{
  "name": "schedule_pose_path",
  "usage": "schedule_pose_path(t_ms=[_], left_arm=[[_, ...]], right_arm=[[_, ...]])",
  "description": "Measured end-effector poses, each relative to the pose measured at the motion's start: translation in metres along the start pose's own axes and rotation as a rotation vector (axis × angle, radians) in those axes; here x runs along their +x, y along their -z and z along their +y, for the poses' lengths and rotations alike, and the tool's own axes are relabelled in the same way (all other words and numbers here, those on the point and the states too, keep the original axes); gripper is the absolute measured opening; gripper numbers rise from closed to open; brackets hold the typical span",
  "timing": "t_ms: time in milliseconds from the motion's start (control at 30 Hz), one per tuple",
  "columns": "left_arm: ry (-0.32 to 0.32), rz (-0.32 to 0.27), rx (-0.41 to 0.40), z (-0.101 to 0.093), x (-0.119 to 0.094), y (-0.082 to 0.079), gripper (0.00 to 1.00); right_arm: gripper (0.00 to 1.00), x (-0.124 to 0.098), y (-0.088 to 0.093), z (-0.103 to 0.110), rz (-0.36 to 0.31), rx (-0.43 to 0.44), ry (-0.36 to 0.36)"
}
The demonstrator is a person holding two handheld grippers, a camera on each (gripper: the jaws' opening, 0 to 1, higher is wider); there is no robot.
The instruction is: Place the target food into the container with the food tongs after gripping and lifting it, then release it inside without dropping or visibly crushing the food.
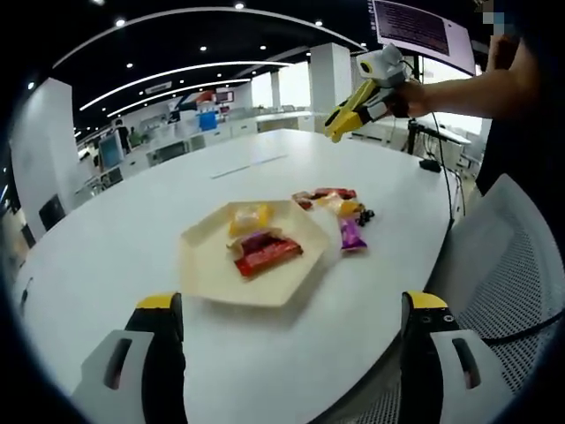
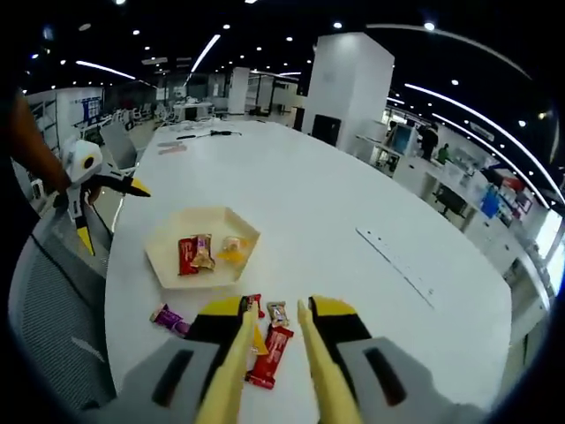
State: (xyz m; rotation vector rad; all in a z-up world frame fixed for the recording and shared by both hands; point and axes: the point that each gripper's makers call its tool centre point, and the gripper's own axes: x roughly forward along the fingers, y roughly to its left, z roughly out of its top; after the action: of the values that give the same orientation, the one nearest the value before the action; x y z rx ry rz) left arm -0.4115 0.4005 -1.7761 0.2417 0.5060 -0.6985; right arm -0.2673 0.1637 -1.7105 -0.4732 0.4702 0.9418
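- Nearest us in the left gripper view, the left gripper (image 1: 287, 331) shows two black, yellow-capped jaws standing wide apart with nothing between them, hovering over the near edge of the smooth white oval table (image 1: 106, 238).
- Just past those jaws lies the pale cream hexagonal tray (image 1: 212, 274), flat on the table, holding a red-wrapped bar (image 1: 267, 254) and a small yellow-wrapped snack (image 1: 249, 216).
- Beyond the tray's far side, apart from it, we see a loose cluster of wrapped snacks (image 1: 331, 201) on the bare table, with a purple-wrapped piece (image 1: 351, 234) nearest the tray.
- In the right gripper view, the right gripper (image 2: 275, 331) carries long yellow plastic tongs (image 2: 231, 371) whose two arms stand a little apart; we see nothing gripped between them.
- The tong tips hang above a glossy red-wrapped bar (image 2: 270, 358) lying on the table; whether they touch it we cannot tell.
- A grey mesh office chair (image 1: 512, 265) stands close against the table edge.
- A person's bare forearm (image 1: 468, 88) reaches in above the table, holding the right gripper aloft.
- Behind, an open office stretches away with a white square column (image 2: 353, 84) and rows of desks.
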Motion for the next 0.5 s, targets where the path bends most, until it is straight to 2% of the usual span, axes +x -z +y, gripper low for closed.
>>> schedule_pose_path(t_ms=[233,500], left_arm=[[-0.009,0.024,0.003,0.002,0.002,0.004,0.99],[0.005,0.036,0.007,0.000,0.003,0.007,0.99]], right_arm=[[0.27,0.005,0.022,-0.003,0.010,0.030,0.000],[0.27,0.015,0.061,0.000,0.038,0.063,0.014]])
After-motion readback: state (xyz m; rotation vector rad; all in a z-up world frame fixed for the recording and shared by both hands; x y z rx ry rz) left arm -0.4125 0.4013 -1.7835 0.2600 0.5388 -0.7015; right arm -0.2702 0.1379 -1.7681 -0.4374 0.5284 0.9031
